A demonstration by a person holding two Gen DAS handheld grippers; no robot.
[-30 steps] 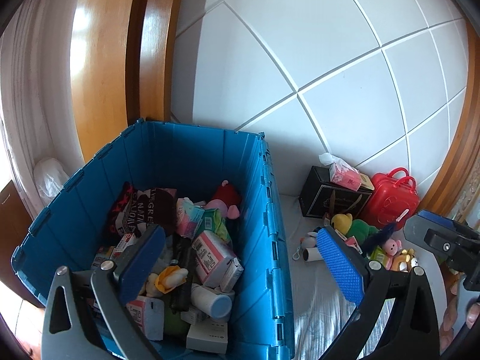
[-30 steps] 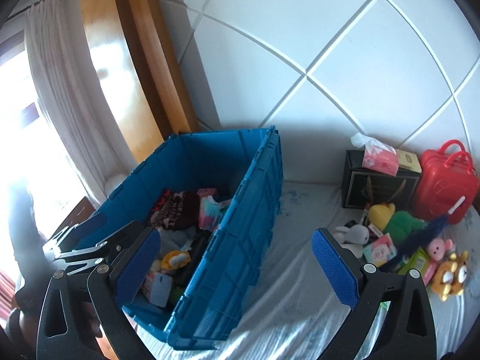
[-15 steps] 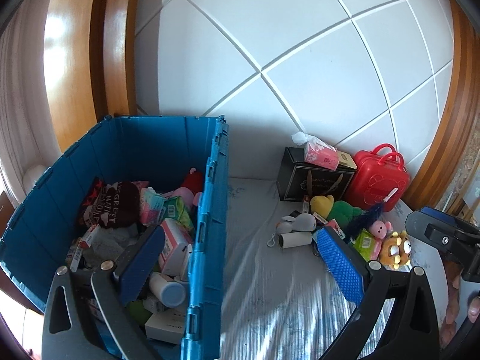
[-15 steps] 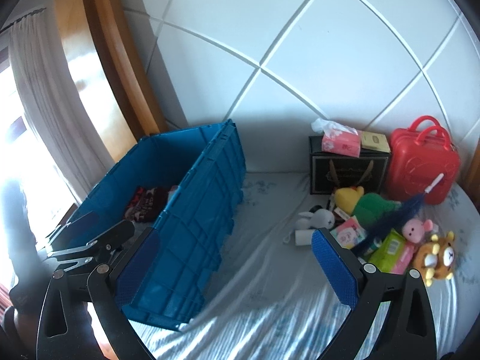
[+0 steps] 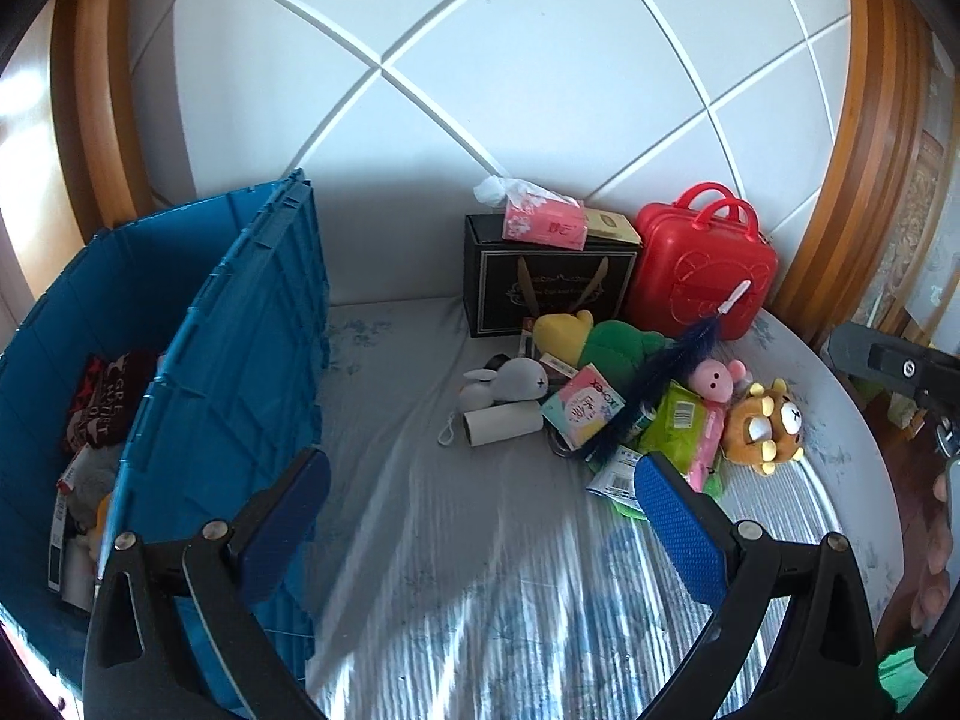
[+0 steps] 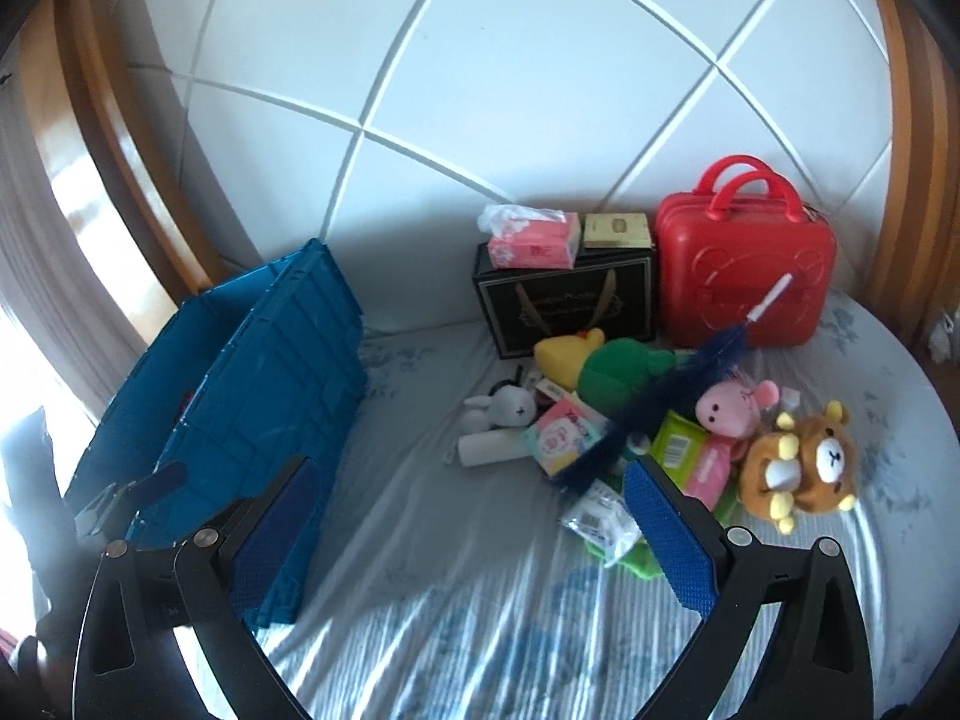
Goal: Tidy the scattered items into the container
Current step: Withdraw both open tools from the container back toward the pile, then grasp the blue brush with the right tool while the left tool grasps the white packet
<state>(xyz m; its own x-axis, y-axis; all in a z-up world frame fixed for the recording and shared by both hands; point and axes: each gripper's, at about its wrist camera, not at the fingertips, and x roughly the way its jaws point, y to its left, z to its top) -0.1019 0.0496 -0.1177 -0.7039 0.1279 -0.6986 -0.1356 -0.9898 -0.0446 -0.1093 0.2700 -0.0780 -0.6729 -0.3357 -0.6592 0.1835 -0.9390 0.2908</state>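
A blue crate (image 5: 252, 360) (image 6: 270, 372) stands on the left of the bed, with clothes and packets inside. A heap of scattered items lies to its right: a white rabbit toy (image 5: 516, 381) (image 6: 504, 408), a white roll (image 5: 501, 423), a pink packet (image 5: 582, 411) (image 6: 561, 435), a dark blue duster (image 5: 660, 384) (image 6: 654, 396), a green packet (image 5: 684, 420), a pink plush (image 6: 729, 411) and a brown bear plush (image 5: 762, 432) (image 6: 798, 468). My left gripper (image 5: 480, 519) is open and empty, above the sheet between crate and heap. My right gripper (image 6: 474, 522) is open and empty, near the heap.
A black gift box (image 5: 546, 282) with a pink tissue pack (image 5: 543, 222) on top and a red case (image 5: 702, 270) stand against the white padded headboard (image 5: 540, 90). A yellow-green plush (image 6: 600, 363) leans by the box. The bed's edge curves away at right.
Both views have swung right, from looking into the crate to facing the heap of items. Both grippers stay open and empty.
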